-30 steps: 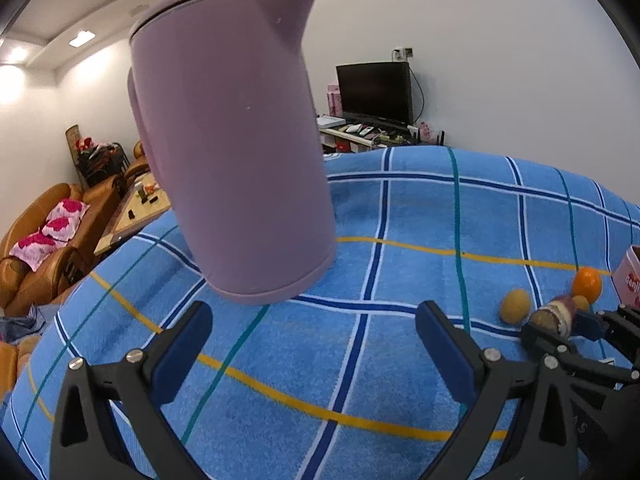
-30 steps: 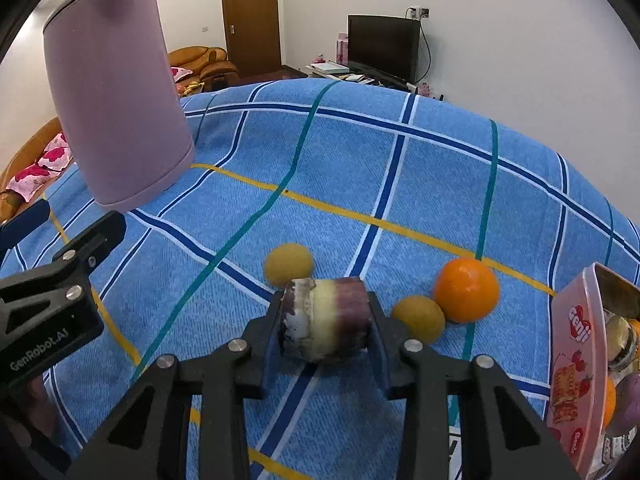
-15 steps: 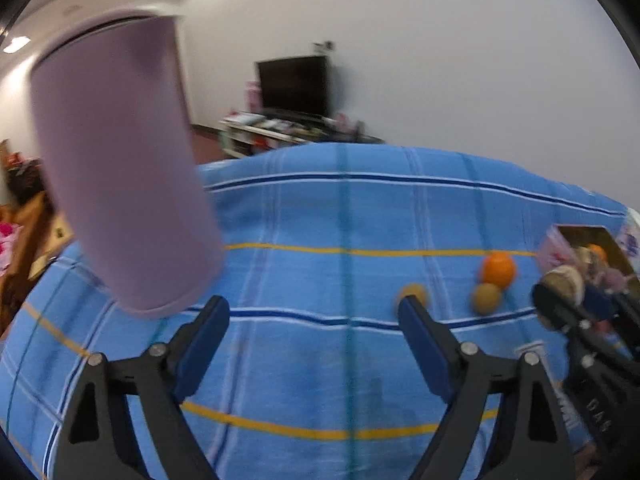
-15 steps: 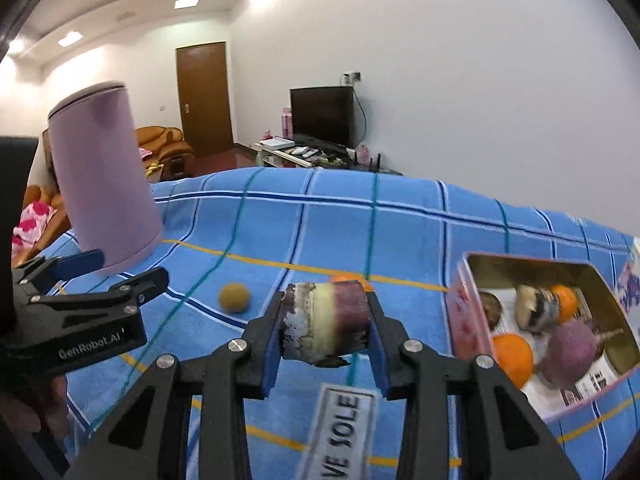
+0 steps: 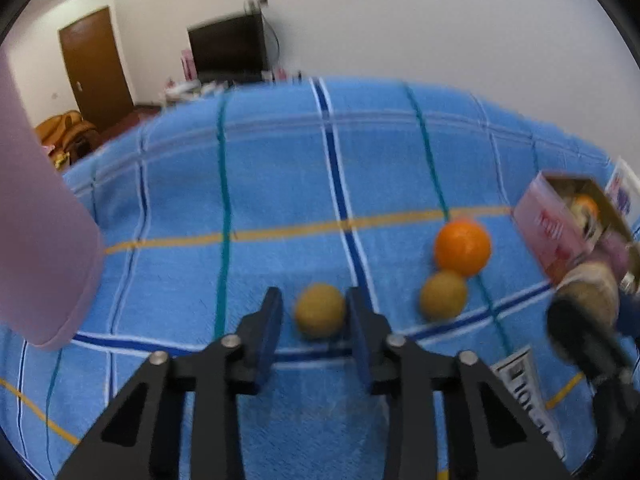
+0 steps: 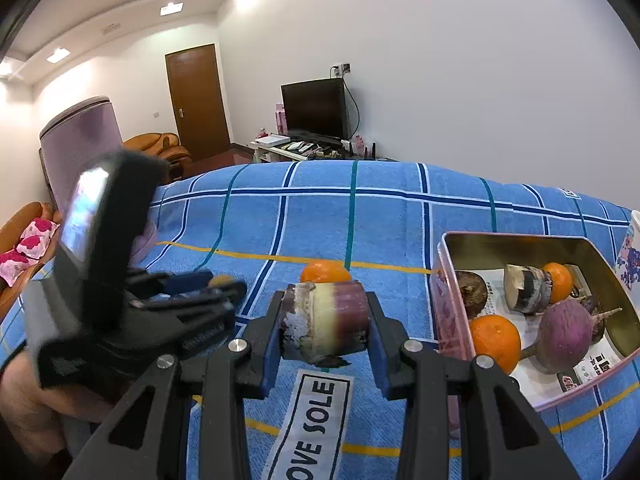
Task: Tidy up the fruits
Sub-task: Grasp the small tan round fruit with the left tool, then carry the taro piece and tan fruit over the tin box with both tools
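Judging by contents, the task stood about half done: the pink rectangular metal tin on the blue plaid-covered tabletop held several pieces. The round orange and two brownish-yellow balls lay outside. The right gripper pinched a purple-and-cream cut stalk section, long axis across its fingers, beside the tin. The left gripper had closed around the nearer brownish-yellow round fruit.

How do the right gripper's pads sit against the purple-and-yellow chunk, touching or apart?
Touching. Right wrist view: right gripper clamps chunk at both ends, no gap.
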Demonstrator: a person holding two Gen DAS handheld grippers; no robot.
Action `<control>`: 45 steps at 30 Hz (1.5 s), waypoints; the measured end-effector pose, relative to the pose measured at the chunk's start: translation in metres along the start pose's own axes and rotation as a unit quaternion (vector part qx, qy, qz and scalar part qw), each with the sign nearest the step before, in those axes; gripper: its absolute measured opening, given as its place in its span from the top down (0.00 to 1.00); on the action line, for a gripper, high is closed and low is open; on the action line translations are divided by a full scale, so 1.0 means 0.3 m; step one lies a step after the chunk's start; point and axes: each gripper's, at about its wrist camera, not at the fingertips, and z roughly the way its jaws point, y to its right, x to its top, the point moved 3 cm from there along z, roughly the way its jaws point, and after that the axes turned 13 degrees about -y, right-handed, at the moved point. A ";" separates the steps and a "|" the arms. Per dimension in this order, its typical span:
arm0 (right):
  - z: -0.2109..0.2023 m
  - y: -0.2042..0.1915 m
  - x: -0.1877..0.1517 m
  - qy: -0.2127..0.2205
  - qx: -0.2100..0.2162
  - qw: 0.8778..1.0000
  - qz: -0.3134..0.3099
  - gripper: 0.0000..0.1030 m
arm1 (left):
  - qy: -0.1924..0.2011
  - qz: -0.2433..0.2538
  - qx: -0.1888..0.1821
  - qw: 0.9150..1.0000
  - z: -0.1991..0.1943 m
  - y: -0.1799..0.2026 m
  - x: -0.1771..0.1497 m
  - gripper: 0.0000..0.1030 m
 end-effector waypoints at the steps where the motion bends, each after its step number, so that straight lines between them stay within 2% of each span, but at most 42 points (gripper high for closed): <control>1: 0.002 0.000 0.001 -0.001 0.000 1.000 0.001 0.62 | 0.000 -0.002 -0.002 1.000 -0.001 -0.002 0.001 0.73; 7: 0.001 0.005 0.002 0.002 -0.003 1.000 0.002 0.62 | 0.008 -0.027 -0.072 0.997 -0.014 -0.043 0.005 0.74; 12: -0.019 -0.009 -0.005 0.020 -0.012 1.000 -0.004 0.62 | 0.080 -0.036 -0.104 0.991 -0.111 -0.071 -0.026 0.74; 14: -0.024 -0.014 -0.003 0.024 -0.016 1.000 -0.010 0.62 | 0.101 -0.033 -0.101 0.989 -0.144 -0.059 -0.034 0.74; 18: -0.034 -0.015 -0.004 0.036 -0.028 0.999 -0.017 0.62 | 0.134 -0.015 -0.058 0.989 -0.194 -0.015 -0.062 0.74; 20: -0.040 -0.012 -0.003 0.041 -0.034 0.998 -0.019 0.62 | 0.143 -0.009 -0.053 0.988 -0.212 0.002 -0.079 0.74; 22: -0.042 -0.008 -0.002 0.042 -0.037 0.998 -0.019 0.62 | 0.143 -0.004 -0.056 0.988 -0.215 0.016 -0.077 0.74; 30: -0.055 -0.010 -0.012 0.045 -0.054 0.997 -0.026 0.62 | 0.137 -0.022 -0.028 0.990 -0.233 0.034 -0.134 0.74; 36: -0.082 0.009 -0.042 0.043 -0.062 0.997 -0.027 0.62 | 0.140 -0.017 -0.011 0.990 -0.250 0.070 -0.180 0.74; 45: -0.122 0.080 -0.075 0.040 -0.076 0.996 -0.012 0.62 | 0.140 -0.015 -0.011 0.990 -0.271 0.134 -0.213 0.74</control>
